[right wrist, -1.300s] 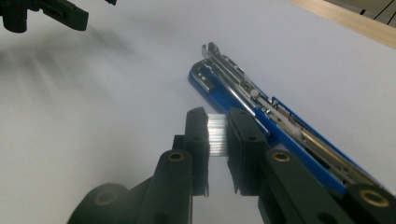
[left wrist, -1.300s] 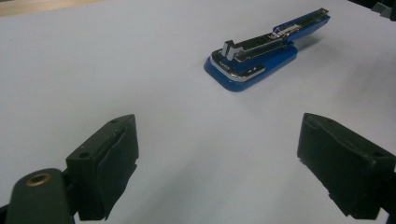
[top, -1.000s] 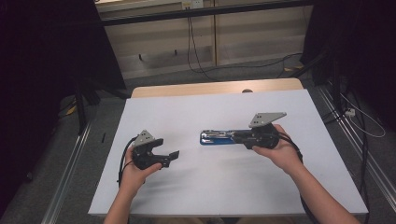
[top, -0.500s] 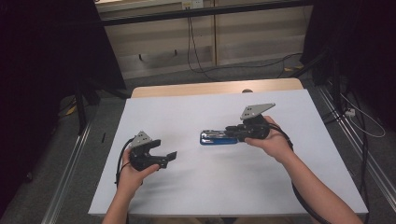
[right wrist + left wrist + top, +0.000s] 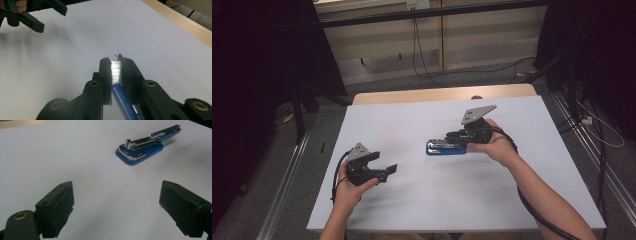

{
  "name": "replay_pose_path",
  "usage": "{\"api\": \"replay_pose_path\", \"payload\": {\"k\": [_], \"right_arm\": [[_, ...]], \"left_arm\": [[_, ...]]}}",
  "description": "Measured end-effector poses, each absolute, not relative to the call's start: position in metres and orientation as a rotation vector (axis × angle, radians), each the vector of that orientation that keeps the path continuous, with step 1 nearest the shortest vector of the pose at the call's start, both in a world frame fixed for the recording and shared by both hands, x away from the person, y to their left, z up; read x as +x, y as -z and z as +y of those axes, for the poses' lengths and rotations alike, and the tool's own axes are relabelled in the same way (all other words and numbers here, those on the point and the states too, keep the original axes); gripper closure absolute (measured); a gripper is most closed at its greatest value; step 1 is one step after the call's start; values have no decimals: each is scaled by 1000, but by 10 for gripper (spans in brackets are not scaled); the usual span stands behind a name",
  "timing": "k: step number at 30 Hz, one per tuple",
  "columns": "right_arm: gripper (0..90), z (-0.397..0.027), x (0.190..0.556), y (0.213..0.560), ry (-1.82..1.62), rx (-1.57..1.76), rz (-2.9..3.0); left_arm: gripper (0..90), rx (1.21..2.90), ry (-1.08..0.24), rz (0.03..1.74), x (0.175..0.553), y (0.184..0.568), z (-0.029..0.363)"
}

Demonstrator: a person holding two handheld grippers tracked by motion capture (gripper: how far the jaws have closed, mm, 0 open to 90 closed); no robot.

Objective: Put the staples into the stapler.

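A: How do the 2 tools stand?
B: The right gripper [image 5: 116, 72] pinches the blue stapler [image 5: 446, 148] at mid-table [image 5: 412, 210]. The left gripper [image 5: 116, 205] gapes wide, holding nothing, the stapler well ahead of it.

Left gripper [image 5: 391, 169], at the near left, points right with jaws spread wide; right gripper [image 5: 451, 141], farther right, points left with jaws closed, forearm reaching in from near right.

Bare white counter [image 5: 412, 210] lies open between the left hand-held gripper [image 5: 388, 170] and the blue stapler [image 5: 443, 148], apparently the sole obstacle there.
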State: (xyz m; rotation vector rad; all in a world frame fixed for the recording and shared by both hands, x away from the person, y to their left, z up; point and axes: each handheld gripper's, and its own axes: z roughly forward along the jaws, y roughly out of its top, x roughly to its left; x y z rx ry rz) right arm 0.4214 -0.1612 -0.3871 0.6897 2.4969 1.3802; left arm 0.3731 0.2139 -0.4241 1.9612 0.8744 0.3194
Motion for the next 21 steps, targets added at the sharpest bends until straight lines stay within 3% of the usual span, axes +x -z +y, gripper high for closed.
{"api": "replay_pose_path", "payload": {"k": [21], "right_arm": [[792,-154,442,389,-1415,643,2535]], "left_arm": [[127,1964,-324,881,370,426,218]]}}
